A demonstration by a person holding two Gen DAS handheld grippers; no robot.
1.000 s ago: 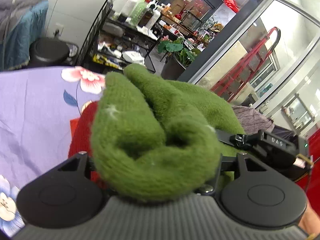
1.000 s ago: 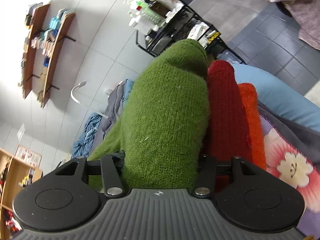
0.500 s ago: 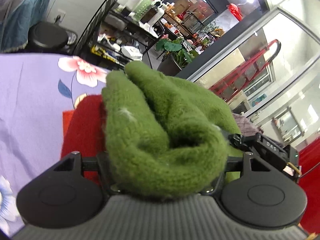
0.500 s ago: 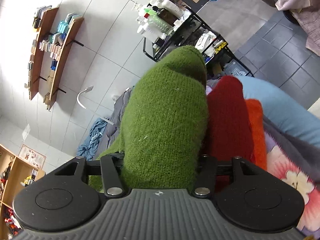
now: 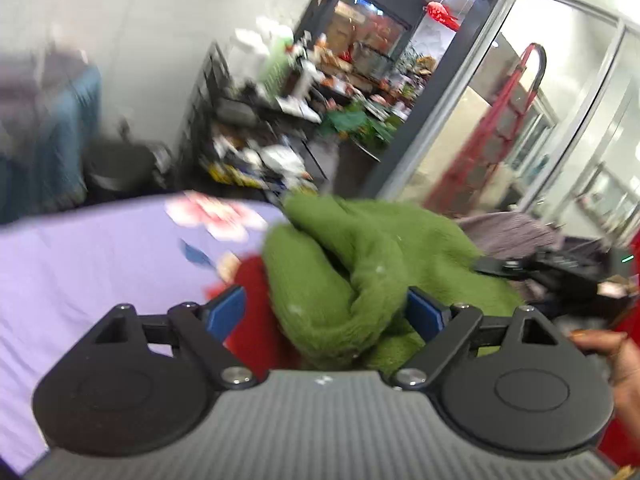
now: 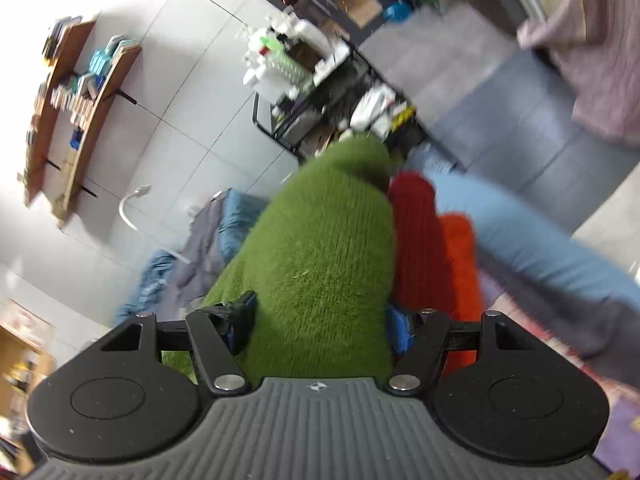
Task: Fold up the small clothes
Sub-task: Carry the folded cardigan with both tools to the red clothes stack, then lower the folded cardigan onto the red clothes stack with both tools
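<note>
A thick green knitted garment (image 5: 360, 276) is bunched up on a lilac flowered cloth (image 5: 92, 264). My left gripper (image 5: 326, 314) stands open around its folded end, with a gap at the left blue pad (image 5: 224, 312). My right gripper (image 6: 320, 326) is shut on the other end of the green garment (image 6: 320, 248). A folded red garment (image 6: 416, 240) and an orange one (image 6: 460, 256) lie right beside the green one. The red one also shows in the left wrist view (image 5: 252, 308).
A black wire rack (image 6: 320, 92) with bottles stands behind the bed, also in the left wrist view (image 5: 256, 112). A light blue pillow (image 6: 528, 236) lies beyond the garments. A red ladder (image 5: 496, 128) leans at the right. A hand (image 5: 616, 360) holds the other gripper.
My left gripper has opened and drawn back a little from the green garment. The right gripper keeps its grip and has shifted slightly. Both views are blurred by motion.
</note>
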